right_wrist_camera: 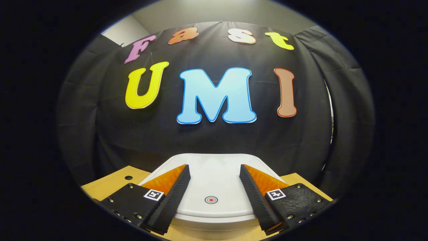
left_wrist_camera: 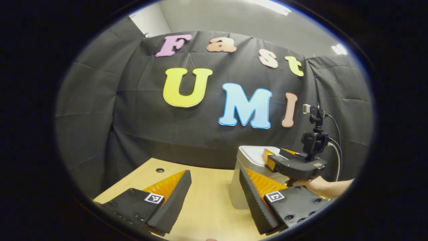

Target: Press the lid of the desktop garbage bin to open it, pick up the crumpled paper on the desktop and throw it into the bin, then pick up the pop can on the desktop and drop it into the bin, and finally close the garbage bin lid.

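A white desktop bin [left_wrist_camera: 245, 167] stands on the wooden desk, its lid [right_wrist_camera: 214, 182] down and flat, with a small red ring mark [right_wrist_camera: 211, 199] near the front. My right gripper [right_wrist_camera: 214, 170] hangs open just above the lid, one finger on each side of the mark. In the left gripper view that same right gripper [left_wrist_camera: 267, 159] sits over the bin top, held by a hand [left_wrist_camera: 312, 183]. My left gripper [left_wrist_camera: 214, 175] is open over the desk, to the left of the bin, with nothing between its fingers.
The light wooden desk [left_wrist_camera: 207, 194] runs back to the black cloth wall. A small dark hole [left_wrist_camera: 160, 170] lies in the desk at the back left. A cable [left_wrist_camera: 337, 147] trails from the right gripper's camera mount.
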Motion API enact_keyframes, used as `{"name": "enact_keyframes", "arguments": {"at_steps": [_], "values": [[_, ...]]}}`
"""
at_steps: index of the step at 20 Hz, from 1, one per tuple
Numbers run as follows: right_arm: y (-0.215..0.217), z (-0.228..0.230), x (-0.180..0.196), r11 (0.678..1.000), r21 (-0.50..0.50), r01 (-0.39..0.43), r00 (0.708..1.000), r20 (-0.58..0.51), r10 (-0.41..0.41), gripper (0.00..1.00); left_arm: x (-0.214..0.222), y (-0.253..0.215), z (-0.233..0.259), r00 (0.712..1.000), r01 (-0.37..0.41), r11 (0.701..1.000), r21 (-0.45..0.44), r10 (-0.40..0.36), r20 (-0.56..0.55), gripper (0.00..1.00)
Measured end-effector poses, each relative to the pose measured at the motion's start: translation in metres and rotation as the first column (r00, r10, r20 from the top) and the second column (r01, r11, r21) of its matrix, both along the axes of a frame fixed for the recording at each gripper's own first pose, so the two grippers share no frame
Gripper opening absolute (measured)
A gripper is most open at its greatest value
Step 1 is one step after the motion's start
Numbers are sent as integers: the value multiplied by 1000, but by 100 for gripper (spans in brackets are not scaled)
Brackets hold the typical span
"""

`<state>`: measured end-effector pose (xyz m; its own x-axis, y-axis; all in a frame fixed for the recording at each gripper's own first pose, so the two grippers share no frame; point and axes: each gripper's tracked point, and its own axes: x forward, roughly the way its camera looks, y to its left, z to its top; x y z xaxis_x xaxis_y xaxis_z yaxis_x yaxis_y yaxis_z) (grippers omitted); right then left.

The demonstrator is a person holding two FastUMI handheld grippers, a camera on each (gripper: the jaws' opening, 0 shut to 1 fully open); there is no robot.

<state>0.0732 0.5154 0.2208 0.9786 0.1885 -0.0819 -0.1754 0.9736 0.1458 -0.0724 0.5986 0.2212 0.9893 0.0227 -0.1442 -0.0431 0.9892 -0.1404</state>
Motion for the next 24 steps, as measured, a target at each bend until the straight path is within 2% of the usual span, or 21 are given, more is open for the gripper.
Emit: {"name": "enact_keyframes", "arguments": {"at_steps": [4,5,9,17,21,24], "values": [[0,5,-1,1000,20,1,1000,30,-2,95,-6,-1,7,1000,-26,999,26,25,11,96],[0,5,-2,1000,22,-9,1000,25,8,95,-7,-2,6,999,-33,999,25,33,9,94],[-3,5,-17,999,12,-46,999,-19,46,95,-11,-7,6,997,-78,996,38,78,4,96],[-26,5,-66,990,-48,-133,989,-78,129,95,-19,-36,2,989,-150,987,54,150,11,96],[-40,15,-95,981,-109,-159,986,-63,153,94,-20,-48,1,985,-172,982,79,171,19,96],[-43,40,-119,977,-106,-187,982,-7,188,94,-23,-52,10,981,-187,979,78,183,61,95]]}}
